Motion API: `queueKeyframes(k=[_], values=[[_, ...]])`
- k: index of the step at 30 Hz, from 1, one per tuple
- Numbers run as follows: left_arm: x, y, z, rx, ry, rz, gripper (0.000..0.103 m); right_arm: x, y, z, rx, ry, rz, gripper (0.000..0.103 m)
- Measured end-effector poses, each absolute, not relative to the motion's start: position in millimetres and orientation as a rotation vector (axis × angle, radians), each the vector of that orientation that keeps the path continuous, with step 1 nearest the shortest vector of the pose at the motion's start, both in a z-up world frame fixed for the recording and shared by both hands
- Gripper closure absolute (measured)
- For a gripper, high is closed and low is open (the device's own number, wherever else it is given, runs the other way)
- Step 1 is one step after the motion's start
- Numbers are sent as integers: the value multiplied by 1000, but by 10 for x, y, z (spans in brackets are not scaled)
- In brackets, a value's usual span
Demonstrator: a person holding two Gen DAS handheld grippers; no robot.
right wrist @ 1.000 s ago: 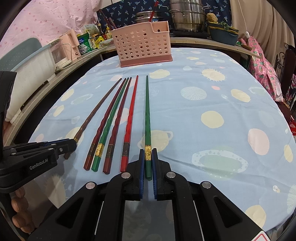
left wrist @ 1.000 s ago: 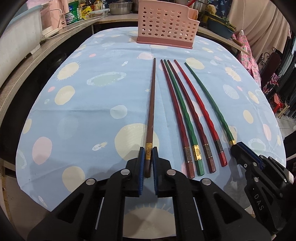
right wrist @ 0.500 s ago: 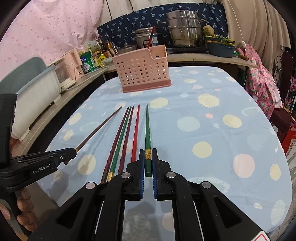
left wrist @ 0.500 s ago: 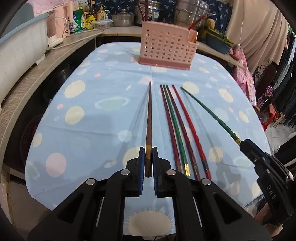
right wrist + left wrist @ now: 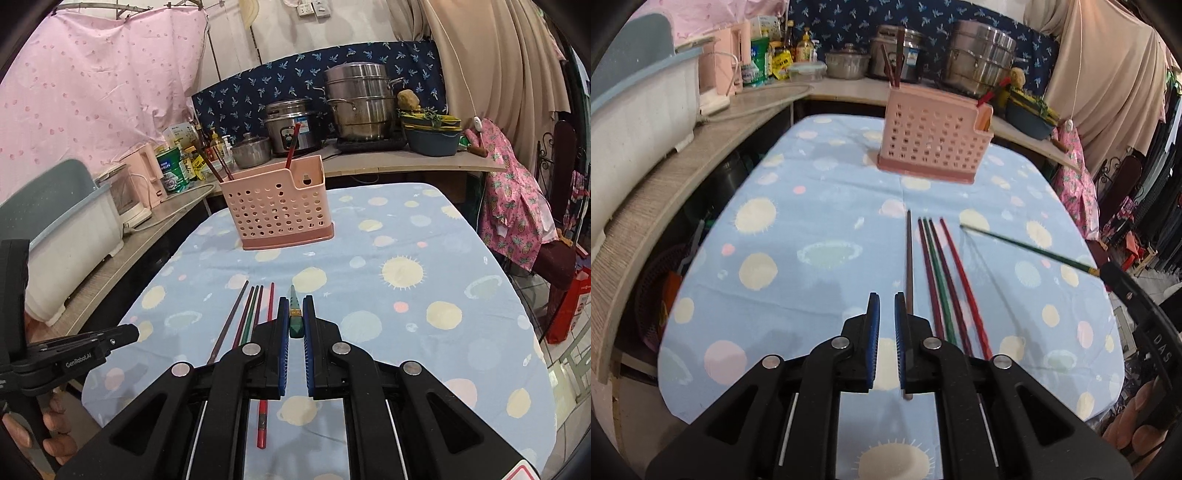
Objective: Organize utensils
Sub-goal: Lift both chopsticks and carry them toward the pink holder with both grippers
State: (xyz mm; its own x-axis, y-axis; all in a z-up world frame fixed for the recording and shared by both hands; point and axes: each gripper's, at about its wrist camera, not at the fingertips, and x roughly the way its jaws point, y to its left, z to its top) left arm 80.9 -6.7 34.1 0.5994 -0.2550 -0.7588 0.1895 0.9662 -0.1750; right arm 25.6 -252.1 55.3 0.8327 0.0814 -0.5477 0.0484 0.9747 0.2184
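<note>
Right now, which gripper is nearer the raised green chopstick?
Right. The right gripper is shut on the green chopstick's end; the left gripper, jaws opening and empty, is apart, across the chopsticks on the table.

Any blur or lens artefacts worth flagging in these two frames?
Left wrist view: brown chopstick smeared by motion blur, counter bowed by the fisheye, black corners. Right wrist view: mostly sharp, green chopstick crisp, tablecloth edges curved, soft indoor light, no strong glare.

White lettering "GenRobot.AI" ran along the left gripper (image 5: 136, 334) arm; "DAS" stood on the right gripper (image 5: 1108, 269) body.
</note>
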Motion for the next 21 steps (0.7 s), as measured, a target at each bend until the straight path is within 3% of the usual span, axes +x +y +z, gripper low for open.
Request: queueKeyframes(k=[3,6,14,17,19,21], values=[[771,-107,88,-94,961,-293,76,211,-2508,456,236,615,19,96],[709,-177,-104,-82,998,-312,71,184,-2503,369,245,640,21,96],[719,-264,-362,-81,1060,-320,71,157,-2466,264,248,669,24,96],[708,-279,-387,-66,1057,-316,74,147,-2464,248,248,673,24,96],[705,-292,-394,-55,1057,-317,82,141,-2464,238,249,675,24,96],[710,-299,-400,-49,1060,-322,96,146,-2461,227,250,678,24,96]])
